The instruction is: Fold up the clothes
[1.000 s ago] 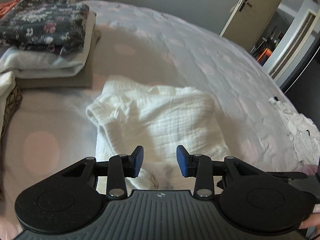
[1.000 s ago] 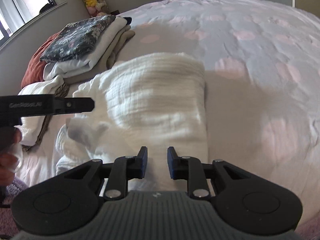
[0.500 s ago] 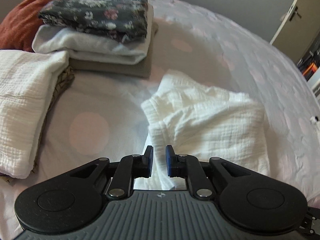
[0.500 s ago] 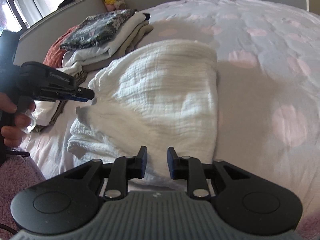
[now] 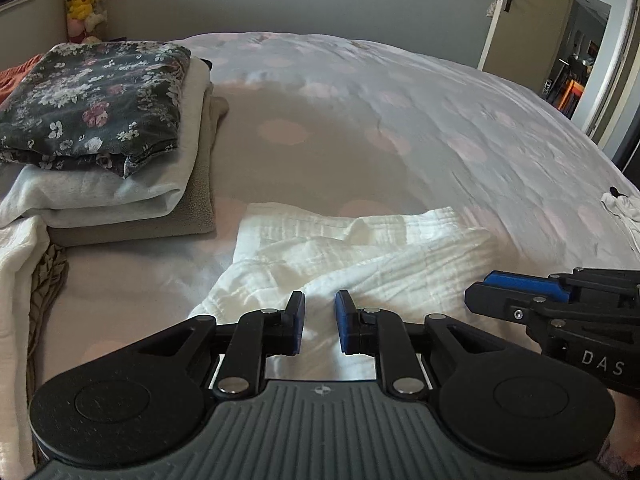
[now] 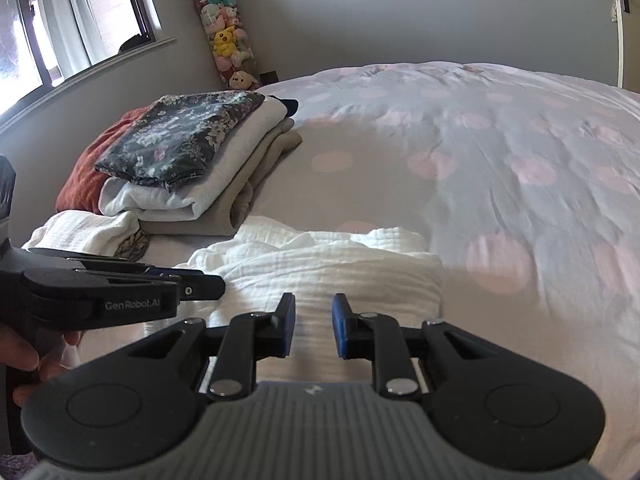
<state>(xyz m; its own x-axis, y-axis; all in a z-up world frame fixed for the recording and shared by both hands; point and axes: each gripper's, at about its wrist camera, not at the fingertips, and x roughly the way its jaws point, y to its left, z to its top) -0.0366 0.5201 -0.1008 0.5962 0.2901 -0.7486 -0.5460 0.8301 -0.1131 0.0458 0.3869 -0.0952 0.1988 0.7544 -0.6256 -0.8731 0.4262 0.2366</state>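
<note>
Now we hover both tools over the near edge of the white muslin garment [image 5: 360, 256], which lies half-folded and rumpled on the bedspread [image 5: 440, 128], just in front of the stack of folded clothes [image 5: 108, 140]. Our left gripper [image 5: 319, 322] has just eased its jaws slightly wider after nipping in; the gap is narrow and no cloth sits in it. Our right gripper [image 6: 313, 326] also stands narrowly parted and empty. We judge the fold unfinished: next we should pinch the near hem at two points and carry it toward the stack side.
</note>
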